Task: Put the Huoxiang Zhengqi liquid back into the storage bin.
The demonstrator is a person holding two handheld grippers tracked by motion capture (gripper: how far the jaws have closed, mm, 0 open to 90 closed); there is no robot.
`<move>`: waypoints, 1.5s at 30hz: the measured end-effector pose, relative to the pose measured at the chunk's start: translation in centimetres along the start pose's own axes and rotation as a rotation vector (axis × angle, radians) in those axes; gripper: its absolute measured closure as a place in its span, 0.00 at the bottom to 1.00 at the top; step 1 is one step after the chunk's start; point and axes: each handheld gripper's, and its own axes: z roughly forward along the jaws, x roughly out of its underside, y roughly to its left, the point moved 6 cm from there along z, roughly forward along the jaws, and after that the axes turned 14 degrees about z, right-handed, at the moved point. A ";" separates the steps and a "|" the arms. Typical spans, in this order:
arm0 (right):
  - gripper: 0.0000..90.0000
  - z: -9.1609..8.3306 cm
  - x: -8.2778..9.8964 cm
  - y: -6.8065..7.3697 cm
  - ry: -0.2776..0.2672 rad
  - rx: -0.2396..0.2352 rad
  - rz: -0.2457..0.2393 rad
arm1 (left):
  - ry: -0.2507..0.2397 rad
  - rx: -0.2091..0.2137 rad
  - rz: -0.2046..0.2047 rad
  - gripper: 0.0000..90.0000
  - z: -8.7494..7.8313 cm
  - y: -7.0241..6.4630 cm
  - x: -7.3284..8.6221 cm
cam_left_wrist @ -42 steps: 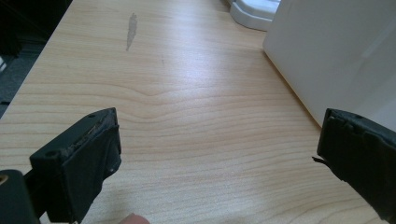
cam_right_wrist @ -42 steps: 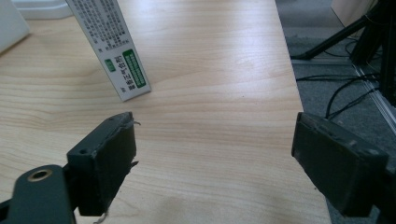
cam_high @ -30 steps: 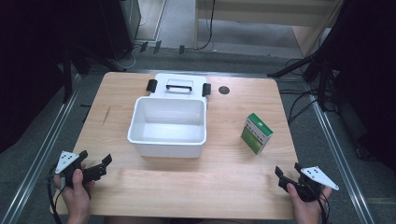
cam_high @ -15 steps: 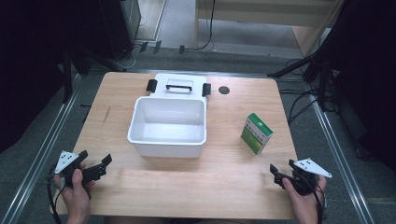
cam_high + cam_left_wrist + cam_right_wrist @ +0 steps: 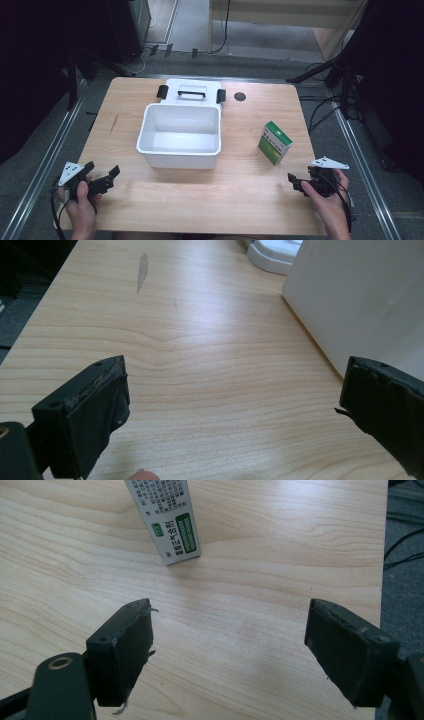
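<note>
Well, both grippers sit at the near edge of the table (image 5: 240,200), jaws spread wide and holding nothing. Left gripper (image 5: 102,176) rests at the near left corner, the tub (image 5: 180,135) off to its right — its white wall (image 5: 360,295) fills that side of its own view. Right gripper (image 5: 295,181) hovers near the right edge, pointing at the green box (image 5: 274,143) — standing upright just beyond it. Behind the tub lies its lid (image 5: 191,92).
</note>
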 end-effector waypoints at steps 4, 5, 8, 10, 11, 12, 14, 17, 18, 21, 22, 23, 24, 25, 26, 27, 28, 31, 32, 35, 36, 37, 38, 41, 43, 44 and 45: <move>0.21 -0.1 -0.9 0.1 0.073 0.020 -0.029 | 0.001 0.000 0.000 0.00 0.0 0.0 0.0; 0.21 -0.1 -0.9 0.1 0.073 0.020 -0.029 | 0.001 0.000 0.000 0.00 0.0 0.0 0.0; 0.21 -0.2 -1.5 0.3 0.111 0.027 -0.055 | 0.001 0.000 -0.001 0.00 0.0 0.0 0.0; 0.21 -0.1 -1.9 0.6 0.161 0.053 -0.086 | 0.000 0.000 0.000 0.00 0.0 0.0 0.0; 0.21 -0.1 -1.9 0.6 0.161 0.053 -0.086 | 0.001 0.000 0.000 0.00 0.0 0.0 0.0; 0.20 0.0 -2.0 0.7 0.182 0.052 -0.099 | 0.001 0.000 -0.001 0.00 0.0 0.0 0.0; 0.19 0.1 -2.3 1.0 0.225 0.058 -0.123 | 0.001 0.000 -0.001 0.00 0.0 0.0 0.0; 0.18 0.2 -2.7 1.6 0.318 0.073 -0.159 | 0.000 0.001 -0.001 0.00 0.0 0.0 0.0; 0.17 0.2 -2.8 1.8 0.340 0.078 -0.170 | 0.000 0.001 -0.002 0.00 0.0 0.0 0.0; 0.17 0.2 -3.2 2.1 0.373 0.083 -0.185 | 0.000 0.001 -0.001 0.00 0.0 0.0 0.0; 0.17 0.2 -3.4 2.3 0.392 0.083 -0.187 | 0.001 0.001 -0.001 0.00 0.0 0.0 0.0; 0.16 0.2 -3.7 2.4 0.407 0.085 -0.196 | 0.000 0.001 -0.002 0.00 0.0 0.0 0.0; 0.16 0.2 -4.1 2.7 0.432 0.099 -0.211 | 0.000 0.002 -0.002 0.00 0.0 0.0 0.0; 0.16 0.2 -4.1 2.7 0.432 0.099 -0.211 | 0.000 0.002 -0.002 0.00 0.0 0.0 0.0; 0.15 0.3 -4.6 3.0 0.457 0.103 -0.226 | 0.000 0.002 -0.002 0.00 0.0 0.0 0.0; 0.15 0.3 -4.8 3.2 0.469 0.104 -0.229 | 0.000 0.002 -0.002 0.00 0.0 0.0 0.0; 0.15 0.3 -5.0 3.4 0.483 0.107 -0.234 | 0.000 0.003 -0.003 0.00 0.0 0.0 0.0; 0.15 0.3 -5.4 3.7 0.513 0.110 -0.235 | -0.001 0.005 -0.005 0.00 0.0 0.0 0.0; 0.15 0.3 -5.9 3.8 0.536 0.114 -0.235 | -0.001 0.005 -0.005 0.00 0.0 0.0 0.0; 0.15 0.3 -6.6 4.0 0.566 0.125 -0.240 | -0.001 0.005 -0.007 0.00 0.0 0.0 0.0; 0.15 0.3 -6.9 4.1 0.571 0.127 -0.245 | -0.001 0.005 -0.008 0.00 0.0 0.0 0.0; 0.15 0.3 -7.2 4.2 0.578 0.127 -0.251 | -0.001 0.006 -0.008 0.00 0.0 0.0 0.0; 0.15 0.3 -7.5 4.3 0.582 0.129 -0.259 | 0.000 0.006 -0.007 0.00 0.0 0.0 0.0; 0.15 0.2 -8.1 4.6 0.589 0.134 -0.275 | 0.000 0.006 -0.007 0.00 0.0 0.0 0.0; 0.15 0.1 -8.6 4.9 0.597 0.139 -0.285 | 0.000 0.006 -0.008 0.00 0.0 0.1 0.0; 0.15 0.2 -9.0 5.2 0.596 0.138 -0.299 | 0.000 0.007 -0.009 0.00 0.0 0.1 0.0; 0.15 0.2 -9.2 5.5 0.597 0.138 -0.298 | 0.000 0.006 -0.011 0.00 0.0 0.1 0.0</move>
